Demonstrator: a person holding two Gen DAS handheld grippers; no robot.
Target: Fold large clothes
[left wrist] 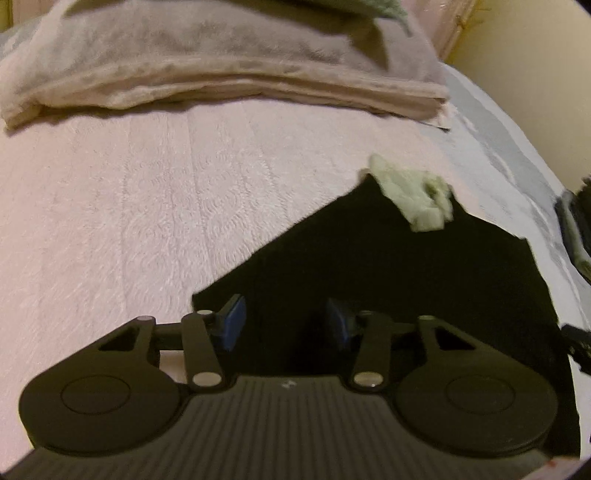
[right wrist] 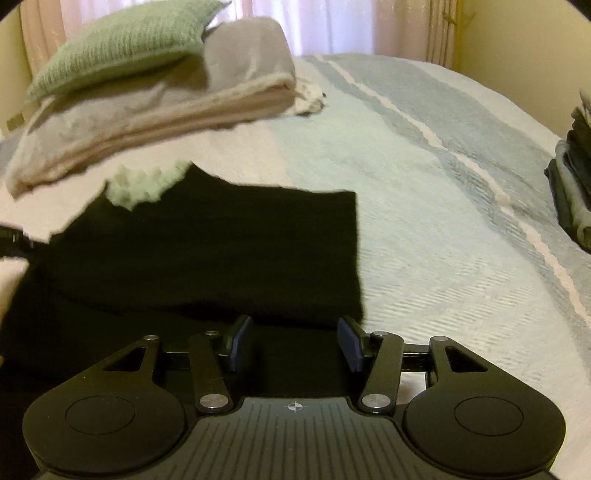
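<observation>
Garment (left wrist: 388, 280): black, flat on bed (left wrist: 147, 206), lower centre | left gripper (left wrist: 284, 325): released above it | right gripper (right wrist: 295, 345): released above it | right view only: curtains (right wrist: 332, 22), dark pile (right wrist: 572, 177) at right edge

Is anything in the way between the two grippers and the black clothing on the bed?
Nothing visible. The black garment lies right under the left gripper and right gripper; a pale green piece sits farther away.
</observation>
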